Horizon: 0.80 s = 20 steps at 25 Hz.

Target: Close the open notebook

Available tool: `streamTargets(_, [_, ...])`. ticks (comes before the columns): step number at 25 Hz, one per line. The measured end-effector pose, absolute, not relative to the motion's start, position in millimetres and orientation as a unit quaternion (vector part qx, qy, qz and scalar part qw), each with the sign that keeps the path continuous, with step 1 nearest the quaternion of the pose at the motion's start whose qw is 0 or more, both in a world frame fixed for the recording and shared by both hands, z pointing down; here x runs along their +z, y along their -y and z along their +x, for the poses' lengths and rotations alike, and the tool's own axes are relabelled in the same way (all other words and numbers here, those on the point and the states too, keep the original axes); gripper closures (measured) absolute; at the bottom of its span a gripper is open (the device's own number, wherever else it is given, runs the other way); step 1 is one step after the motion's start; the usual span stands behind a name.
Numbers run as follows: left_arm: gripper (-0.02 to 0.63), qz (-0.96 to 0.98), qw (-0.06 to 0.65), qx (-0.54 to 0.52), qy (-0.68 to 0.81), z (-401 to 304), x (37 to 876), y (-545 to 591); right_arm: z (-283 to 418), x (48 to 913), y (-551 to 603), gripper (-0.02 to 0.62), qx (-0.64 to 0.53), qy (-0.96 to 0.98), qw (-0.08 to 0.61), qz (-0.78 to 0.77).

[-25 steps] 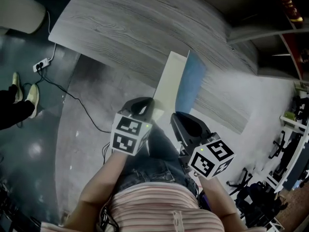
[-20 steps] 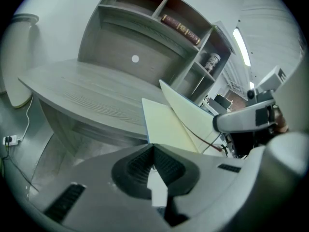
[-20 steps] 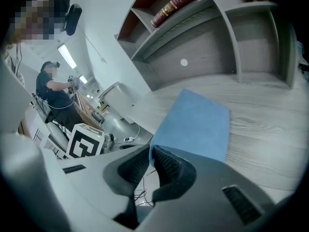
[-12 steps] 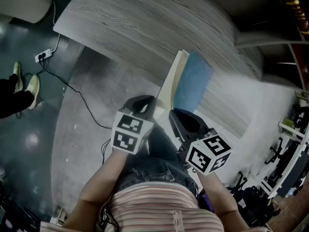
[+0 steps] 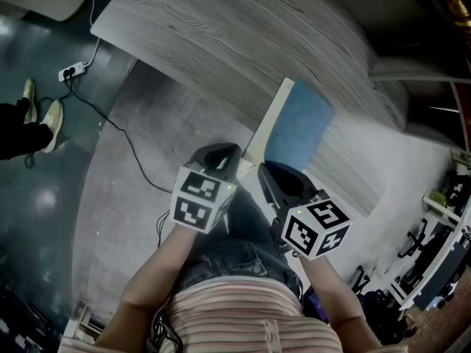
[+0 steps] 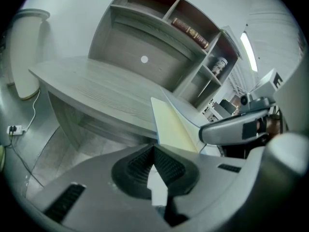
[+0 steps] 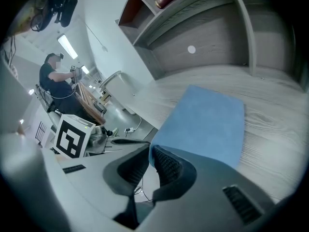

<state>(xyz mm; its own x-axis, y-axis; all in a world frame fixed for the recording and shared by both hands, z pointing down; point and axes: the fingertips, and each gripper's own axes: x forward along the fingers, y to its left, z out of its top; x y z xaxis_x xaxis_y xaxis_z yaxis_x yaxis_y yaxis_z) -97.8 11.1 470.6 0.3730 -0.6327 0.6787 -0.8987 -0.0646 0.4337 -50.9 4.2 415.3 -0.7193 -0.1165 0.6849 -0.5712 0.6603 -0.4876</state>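
The notebook lies at the near edge of the grey wooden desk (image 5: 221, 43). Its cream page (image 5: 266, 123) stands tilted on the left, and its blue cover (image 5: 298, 127) spreads to the right over the desk. My left gripper (image 5: 221, 160) is shut on the near edge of the cream page (image 6: 171, 124), with the pads meeting around it. Beside it, my right gripper (image 5: 276, 179) is shut on the near left corner of the blue cover (image 7: 207, 122). The two grippers are close together, just off the desk edge.
A hutch with shelves (image 6: 159, 13) rises behind the desk, holding a book (image 6: 190, 30). A cable and power strip (image 5: 70, 72) lie on the floor to the left, near someone's shoes (image 5: 44, 112). Racks (image 5: 434, 212) stand at the right. A person (image 7: 55, 81) sits far off.
The blue cover shows broader and flatter over the desk than before, and the cream page narrower. My right gripper has sunk slightly with the cover. The left gripper has barely moved.
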Motion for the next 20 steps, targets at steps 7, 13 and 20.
streamTargets(7, [0.595, 0.700, 0.440, 0.150, 0.543, -103, 476, -19, -56, 425, -6, 0.549, 0.353, 0.852, 0.333, 0.195])
streamTargets(13, [0.594, 0.697, 0.437, 0.147, 0.549, -110, 477, -21, -60, 436, -6, 0.540, 0.350, 0.849, 0.346, 0.192])
streamTargets(20, [0.595, 0.689, 0.443, 0.140, 0.556, -115, 482, -25, -65, 447, -8, 0.535, 0.342, 0.845, 0.365, 0.186])
